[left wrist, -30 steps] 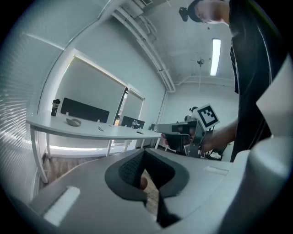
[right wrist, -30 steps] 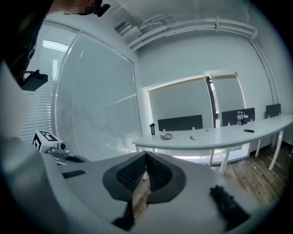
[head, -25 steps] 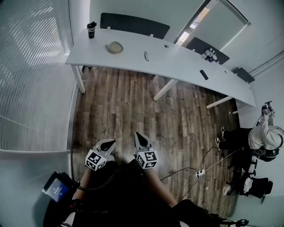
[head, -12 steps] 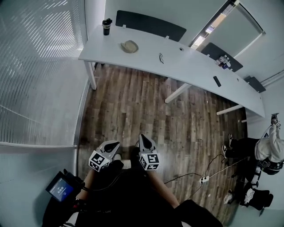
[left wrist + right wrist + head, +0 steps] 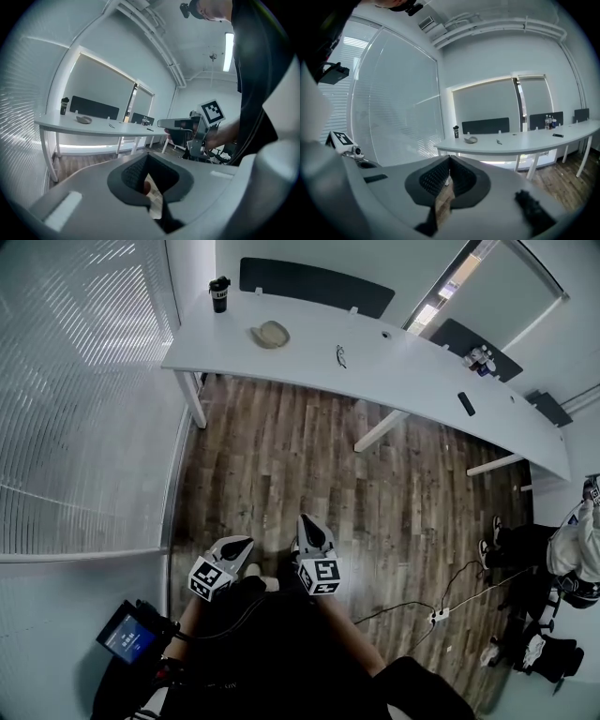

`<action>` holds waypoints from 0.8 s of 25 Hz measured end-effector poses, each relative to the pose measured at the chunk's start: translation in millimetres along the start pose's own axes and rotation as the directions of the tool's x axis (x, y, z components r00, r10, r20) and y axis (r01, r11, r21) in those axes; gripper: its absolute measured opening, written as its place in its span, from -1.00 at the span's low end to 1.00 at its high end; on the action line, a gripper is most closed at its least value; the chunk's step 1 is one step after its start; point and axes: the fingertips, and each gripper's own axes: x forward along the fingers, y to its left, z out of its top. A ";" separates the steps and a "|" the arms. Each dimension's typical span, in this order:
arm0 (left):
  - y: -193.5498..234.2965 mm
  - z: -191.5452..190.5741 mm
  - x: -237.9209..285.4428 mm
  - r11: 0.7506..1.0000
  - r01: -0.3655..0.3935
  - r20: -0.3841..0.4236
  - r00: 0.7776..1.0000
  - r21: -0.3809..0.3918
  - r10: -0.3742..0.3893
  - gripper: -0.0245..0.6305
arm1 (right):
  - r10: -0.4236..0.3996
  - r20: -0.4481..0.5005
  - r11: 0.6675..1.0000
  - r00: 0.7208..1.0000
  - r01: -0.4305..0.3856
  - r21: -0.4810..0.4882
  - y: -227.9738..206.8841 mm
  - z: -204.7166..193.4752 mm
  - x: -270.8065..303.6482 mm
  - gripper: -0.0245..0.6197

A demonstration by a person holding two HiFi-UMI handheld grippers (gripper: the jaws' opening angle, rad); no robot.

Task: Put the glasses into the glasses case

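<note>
Far across the room, the glasses [image 5: 341, 356] lie on the long white table [image 5: 403, 381]. To their left is the beige glasses case [image 5: 270, 335], lying open. Both grippers are held low over the wooden floor, well short of the table. My left gripper [image 5: 242, 542] is shut and empty, and my right gripper [image 5: 307, 520] beside it is shut and empty too. In the right gripper view the case [image 5: 471, 139] and glasses [image 5: 499, 141] show small on the table beyond the closed tips [image 5: 449, 158]. The left gripper view shows the case [image 5: 84, 120] past its closed tips [image 5: 147, 155].
A black mug [image 5: 219, 293] stands at the table's left end; a remote [image 5: 466, 403] and bottles [image 5: 480, 358] lie further right. Dark chairs stand behind the table. A glass wall with blinds [image 5: 84, 399] runs along the left. A seated person [image 5: 574, 554] and a power strip [image 5: 438, 617] are at right.
The table has shifted right and slightly nearer in the head view. Both grippers have drifted a little, staying side by side, shut and empty.
</note>
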 end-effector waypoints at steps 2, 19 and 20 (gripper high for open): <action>0.3 0.5 11.8 1.000 -0.010 -0.009 1.000 0.000 0.010 -0.91 | 0.005 -0.012 1.000 1.000 -0.005 -0.006 -7.6 -1.2 -0.2 -0.90; -10.4 26.6 145.7 0.981 -0.023 -0.109 0.993 0.194 0.044 -0.91 | 0.026 -0.002 0.997 1.000 -0.027 -0.070 -100.3 20.0 -0.2 -0.90; -12.6 28.4 151.2 0.980 -0.021 -0.113 0.993 0.198 0.044 -0.91 | 0.016 -0.001 0.998 1.000 -0.016 -0.059 -109.7 20.5 -1.0 -0.90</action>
